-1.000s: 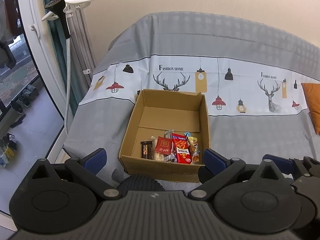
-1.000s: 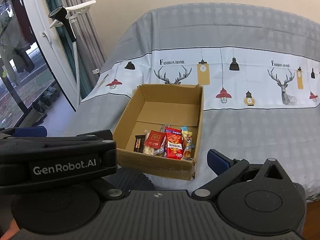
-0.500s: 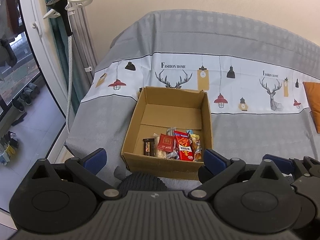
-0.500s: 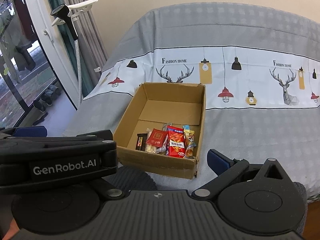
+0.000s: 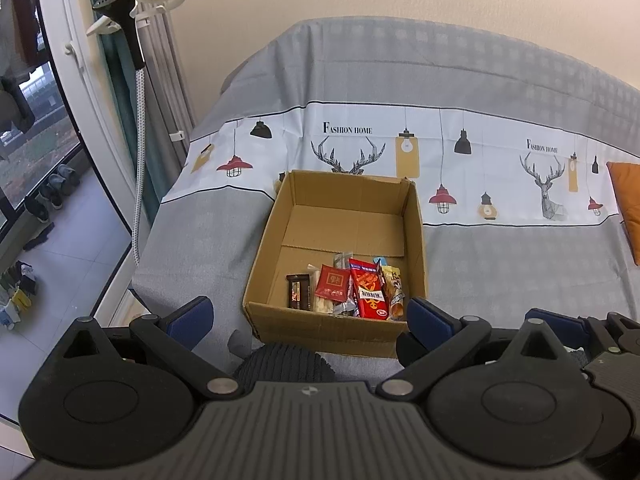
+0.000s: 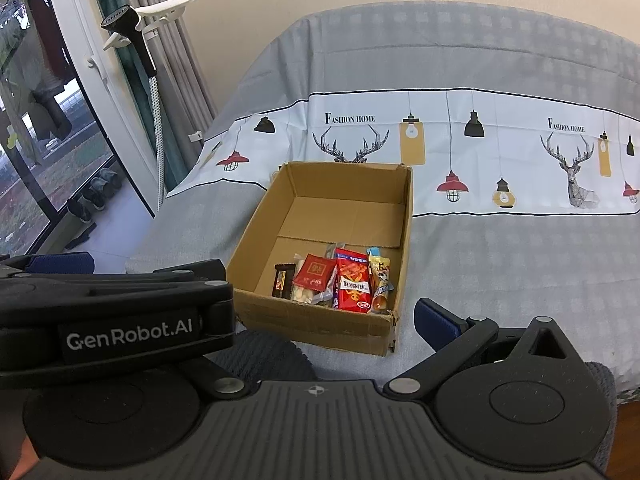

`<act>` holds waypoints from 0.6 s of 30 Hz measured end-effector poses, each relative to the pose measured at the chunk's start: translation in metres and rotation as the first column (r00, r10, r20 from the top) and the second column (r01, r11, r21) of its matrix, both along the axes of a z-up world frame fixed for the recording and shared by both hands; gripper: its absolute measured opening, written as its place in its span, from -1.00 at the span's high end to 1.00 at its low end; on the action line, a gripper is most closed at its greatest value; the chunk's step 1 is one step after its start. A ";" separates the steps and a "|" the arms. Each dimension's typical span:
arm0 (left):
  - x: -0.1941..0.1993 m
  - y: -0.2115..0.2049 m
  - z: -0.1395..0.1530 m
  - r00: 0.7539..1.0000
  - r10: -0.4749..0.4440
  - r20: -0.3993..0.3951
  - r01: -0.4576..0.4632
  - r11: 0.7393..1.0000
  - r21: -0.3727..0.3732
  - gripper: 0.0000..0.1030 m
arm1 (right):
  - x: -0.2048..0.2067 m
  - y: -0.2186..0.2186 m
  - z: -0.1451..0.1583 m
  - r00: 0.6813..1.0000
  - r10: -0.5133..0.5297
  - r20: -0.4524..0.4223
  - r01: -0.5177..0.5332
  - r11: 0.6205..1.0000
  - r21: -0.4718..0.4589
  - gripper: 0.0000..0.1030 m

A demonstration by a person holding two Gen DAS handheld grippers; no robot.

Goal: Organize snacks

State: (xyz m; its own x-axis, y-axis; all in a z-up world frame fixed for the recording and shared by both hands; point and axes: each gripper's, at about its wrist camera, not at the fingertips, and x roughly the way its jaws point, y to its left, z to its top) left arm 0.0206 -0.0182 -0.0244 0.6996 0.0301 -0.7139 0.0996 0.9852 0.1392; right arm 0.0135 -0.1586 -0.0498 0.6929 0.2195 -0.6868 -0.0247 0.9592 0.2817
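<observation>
An open cardboard box (image 5: 340,220) (image 6: 348,208) sits on a grey covered bed. Several snack packs lie in a row along its near wall: a dark bar (image 5: 298,292) (image 6: 282,280), a red square pack (image 5: 332,283) (image 6: 314,272), a tall red pack (image 5: 368,288) (image 6: 352,280) and a yellow pack (image 5: 394,290) (image 6: 380,280). My left gripper (image 5: 308,316) is open and empty, just in front of the box. My right gripper (image 6: 256,316) is open and empty, also short of the box; its left finger is hidden behind the left gripper's body (image 6: 120,320).
The bed cover (image 5: 500,248) carries a white band with deer and lamps. An orange cushion (image 5: 628,200) lies at the right edge. A garment steamer (image 5: 128,28) and curtains stand at the left by a glass door. A dark knitted item (image 5: 284,364) lies below the box.
Both grippers have drifted slightly; the box sits a little further right in the frames. Nothing was taken or let go.
</observation>
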 end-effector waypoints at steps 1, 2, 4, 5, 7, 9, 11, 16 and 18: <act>0.000 -0.001 0.000 1.000 0.000 -0.001 0.000 1.000 -0.001 -1.00 | 0.000 0.000 0.000 1.000 0.000 0.000 0.000 1.000 0.000 -0.99; 0.000 -0.001 0.000 1.000 0.000 0.000 0.000 1.000 0.000 -1.00 | 0.000 0.001 -0.001 1.000 -0.001 0.000 0.001 1.000 -0.001 -0.99; 0.000 -0.002 0.000 1.000 0.002 0.000 -0.002 1.000 0.002 -1.00 | 0.000 0.001 -0.001 1.000 -0.001 0.000 0.001 1.000 0.001 -0.99; 0.000 -0.003 0.000 1.000 0.003 -0.001 -0.003 1.000 0.003 -1.00 | 0.000 0.000 -0.001 1.000 0.001 0.000 -0.001 1.000 0.002 -0.99; 0.001 -0.003 0.000 1.000 0.004 -0.002 -0.004 1.000 0.004 -1.00 | 0.000 0.000 -0.001 1.000 0.000 -0.001 0.000 1.000 0.002 -0.99; 0.001 -0.003 -0.001 1.000 0.005 -0.003 -0.004 1.000 0.004 -1.00 | 0.000 0.000 -0.001 1.000 0.001 -0.002 -0.001 1.000 0.003 -0.99; 0.001 -0.002 -0.001 1.000 0.005 -0.004 -0.005 1.000 0.006 -1.00 | 0.001 -0.001 -0.001 1.000 0.003 -0.002 -0.003 1.000 0.003 -0.99; 0.000 -0.002 -0.003 1.000 0.008 -0.008 -0.008 1.000 0.008 -1.00 | 0.000 0.000 -0.003 1.000 0.004 -0.005 -0.004 1.000 0.005 -0.99; 0.000 -0.002 -0.003 1.000 0.008 -0.008 -0.008 1.000 0.009 -1.00 | 0.000 0.000 -0.003 1.000 0.003 -0.007 -0.003 1.000 0.005 -0.99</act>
State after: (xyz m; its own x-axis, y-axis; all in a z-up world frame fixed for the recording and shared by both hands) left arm 0.0204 -0.0206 -0.0277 0.6933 0.0419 -0.7194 0.0927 0.9848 0.1467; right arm 0.0140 -0.1584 -0.0532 0.6875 0.2253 -0.6903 -0.0261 0.9577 0.2865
